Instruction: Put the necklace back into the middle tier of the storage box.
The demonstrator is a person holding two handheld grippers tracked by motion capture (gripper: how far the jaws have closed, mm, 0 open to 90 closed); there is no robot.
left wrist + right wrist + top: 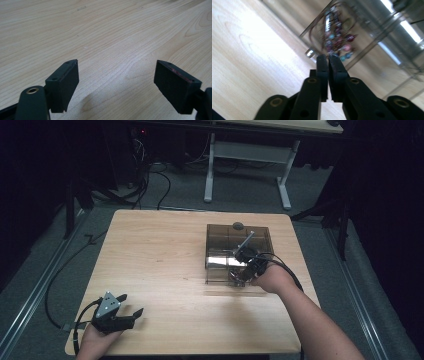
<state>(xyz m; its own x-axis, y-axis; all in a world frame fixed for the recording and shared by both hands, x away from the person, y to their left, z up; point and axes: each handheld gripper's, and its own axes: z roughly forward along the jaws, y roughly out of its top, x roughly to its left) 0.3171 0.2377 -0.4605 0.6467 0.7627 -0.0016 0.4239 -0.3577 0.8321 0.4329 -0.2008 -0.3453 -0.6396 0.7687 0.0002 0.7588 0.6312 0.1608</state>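
I see a light wooden table (165, 265) from above, with dark floor around it; a smoky, see-through plastic box (239, 251) with inner compartments sits on the right half of the table, toward the far side. My right gripper (246, 272) is at the box's near edge, held by the right hand (272, 279); in the right gripper view its two black jaws are pressed almost together, with only a thin slit between them, and I cannot tell whether anything is pinched there; just beyond the tips lies a blurred cluster of colourful beads (338, 37) inside a clear compartment. A thin grey rod (246, 240) slants up over the box. My left gripper (131, 311) rests at the near left corner of the table, well apart from the box; its jaws stand wide apart over bare wood, holding nothing.
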